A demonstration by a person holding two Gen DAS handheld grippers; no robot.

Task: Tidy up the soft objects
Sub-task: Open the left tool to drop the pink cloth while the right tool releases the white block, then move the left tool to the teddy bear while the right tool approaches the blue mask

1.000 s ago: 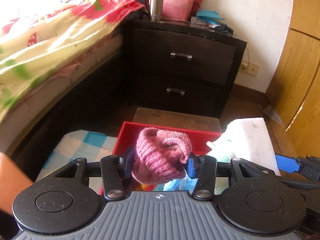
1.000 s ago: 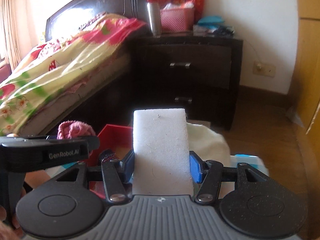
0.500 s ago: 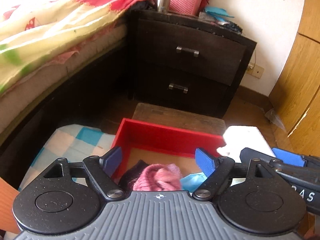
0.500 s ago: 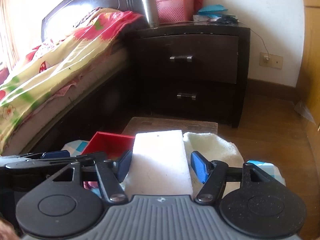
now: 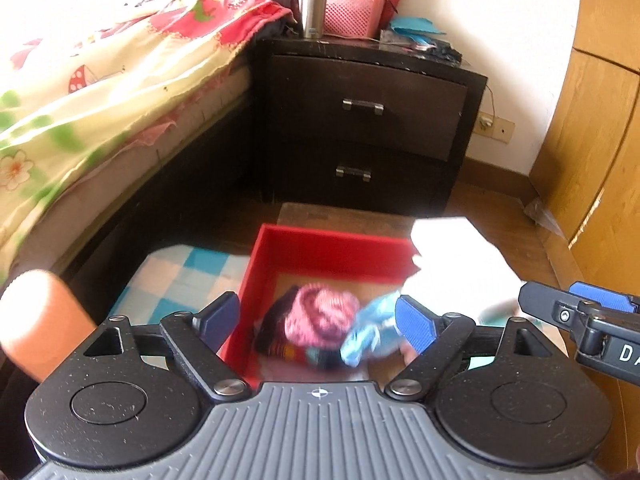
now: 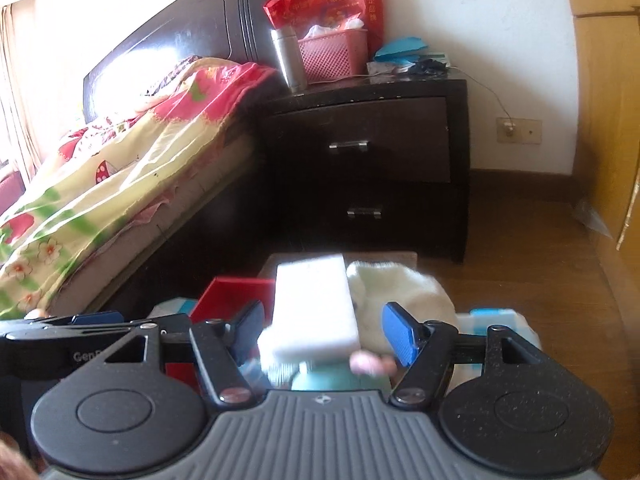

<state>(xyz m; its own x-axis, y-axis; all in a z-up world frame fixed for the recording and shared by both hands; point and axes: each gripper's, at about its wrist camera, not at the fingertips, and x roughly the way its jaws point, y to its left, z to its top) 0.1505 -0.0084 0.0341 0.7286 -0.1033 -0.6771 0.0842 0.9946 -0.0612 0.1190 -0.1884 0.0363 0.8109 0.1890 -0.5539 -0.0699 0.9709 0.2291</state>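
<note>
In the left wrist view my left gripper (image 5: 318, 316) is open and empty above a red box (image 5: 332, 246). A pink knitted hat (image 5: 320, 316) lies in the box beside a light blue cloth (image 5: 370, 336) and a dark striped item. In the right wrist view my right gripper (image 6: 324, 330) is open; a white sponge block (image 6: 314, 312) lies loose between its blue pads, resting on a white fluffy towel (image 6: 404, 294) and a teal item. The left wrist view shows the sponge (image 5: 452, 254) at the box's right edge.
A dark nightstand (image 5: 368, 120) with two drawers stands behind the box, with a pink basket (image 5: 350, 14) and a metal flask (image 5: 312, 4) on top. A bed with a floral quilt (image 5: 100, 68) runs along the left. A wooden wardrobe (image 5: 600, 140) is at the right. A blue checked cloth (image 5: 180, 276) lies left of the box.
My left gripper opened and let the pink hat drop into the red box. My right gripper opened and let go of the white sponge, which now lies lower.
</note>
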